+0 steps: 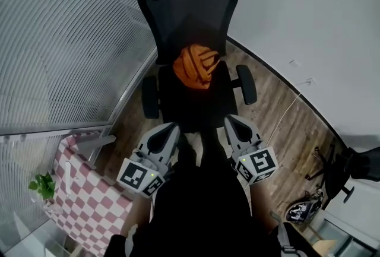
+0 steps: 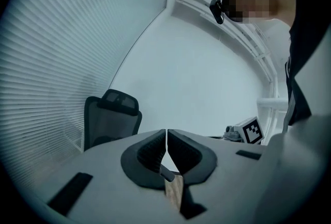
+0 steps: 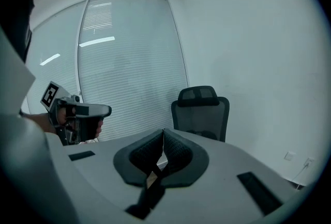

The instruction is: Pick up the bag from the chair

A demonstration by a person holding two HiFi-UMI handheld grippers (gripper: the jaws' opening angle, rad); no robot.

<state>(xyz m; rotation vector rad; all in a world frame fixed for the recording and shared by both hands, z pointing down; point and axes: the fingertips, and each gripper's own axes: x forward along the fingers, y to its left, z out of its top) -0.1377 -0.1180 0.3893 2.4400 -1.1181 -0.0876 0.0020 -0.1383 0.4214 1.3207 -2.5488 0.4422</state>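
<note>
Both clenched shut, your left tool [image 1: 170, 127] and right tool [image 1: 231, 120] near the chair [image 1: 190, 6] front, orange bag [image 1: 196, 66] resting on its seat.

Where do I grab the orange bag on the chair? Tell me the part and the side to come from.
Probably the raised folds on top of the orange bag. Come from the front and above: the backrest blocks behind, the armrests flank both sides. The left gripper and right gripper are shut; open one first.
</note>
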